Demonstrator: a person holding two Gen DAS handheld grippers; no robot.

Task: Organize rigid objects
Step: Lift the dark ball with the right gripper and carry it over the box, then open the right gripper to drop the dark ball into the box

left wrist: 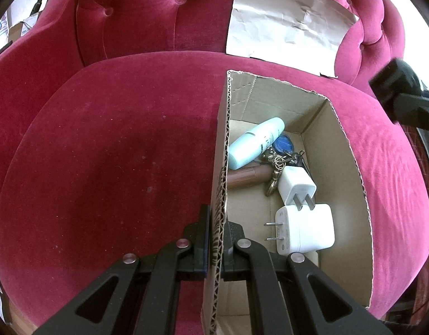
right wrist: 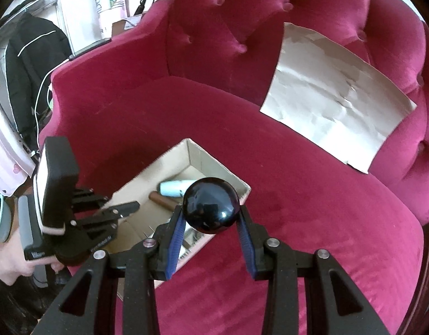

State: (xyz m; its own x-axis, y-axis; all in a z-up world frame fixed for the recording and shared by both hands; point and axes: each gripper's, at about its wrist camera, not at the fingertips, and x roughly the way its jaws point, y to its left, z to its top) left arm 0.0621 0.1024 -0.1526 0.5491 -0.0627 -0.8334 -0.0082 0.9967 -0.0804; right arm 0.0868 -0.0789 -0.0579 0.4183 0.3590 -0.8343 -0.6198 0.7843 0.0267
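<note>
An open cardboard box [left wrist: 343, 150] sits on a red velvet armchair seat [left wrist: 116, 153]. My left gripper [left wrist: 217, 223] is shut on the box's near wall, one finger outside and one inside. Inside the box lie a pale blue bottle [left wrist: 253, 142], a brown tube [left wrist: 246, 177], a bunch of keys with a blue tag [left wrist: 281, 153] and two white plug chargers [left wrist: 301, 212]. In the right wrist view my right gripper [right wrist: 211, 223] is shut on a glossy black ball [right wrist: 211, 205], held above the box [right wrist: 214, 167]. The left gripper [right wrist: 122, 209] shows there on the box's left wall.
A crumpled sheet of brown paper [right wrist: 334, 95] leans against the chair's tufted back [right wrist: 214, 14]. A dark jacket [right wrist: 27, 64] and clutter stand beyond the left armrest. A hand [right wrist: 10, 262] holds the left gripper's handle at the left edge.
</note>
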